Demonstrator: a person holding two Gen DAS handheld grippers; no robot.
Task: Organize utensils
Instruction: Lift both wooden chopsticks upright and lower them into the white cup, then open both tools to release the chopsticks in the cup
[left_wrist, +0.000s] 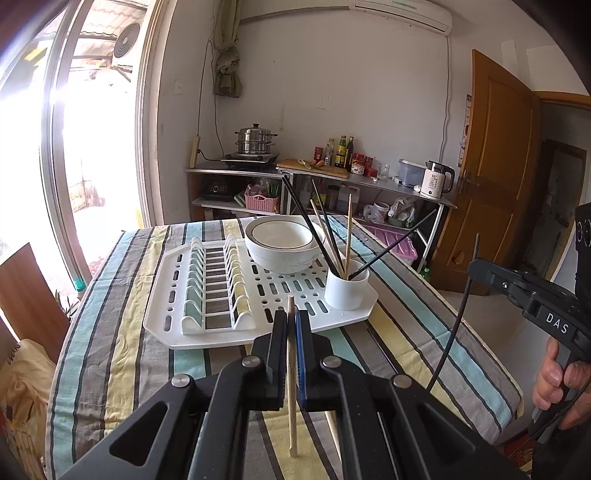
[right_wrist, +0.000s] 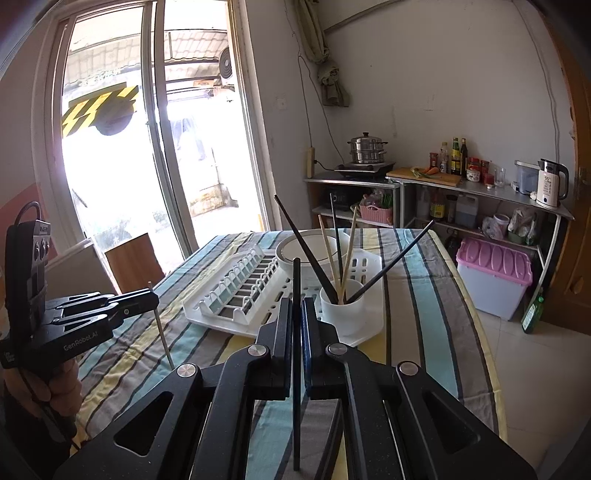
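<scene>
Wooden chopstick (left_wrist: 291, 387), pale and slender, clamped upright in left tool (left_wrist: 291, 325); black chopstick (right_wrist: 296, 350) clamped in right tool (right_wrist: 297, 314); round white cup (left_wrist: 346, 284) on perforated plastic rack (left_wrist: 221, 332), striped cloth desk (left_wrist: 110, 332)

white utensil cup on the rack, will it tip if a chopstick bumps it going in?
Possibly. The white cup sits near the edge of the slotted drying rack, and the chopsticks in it lean outward well above its rim, which raises the load. It looks squat and wide-based, so a light bump probably only shifts it. It looks smooth, so it may slide on the plastic.
</scene>
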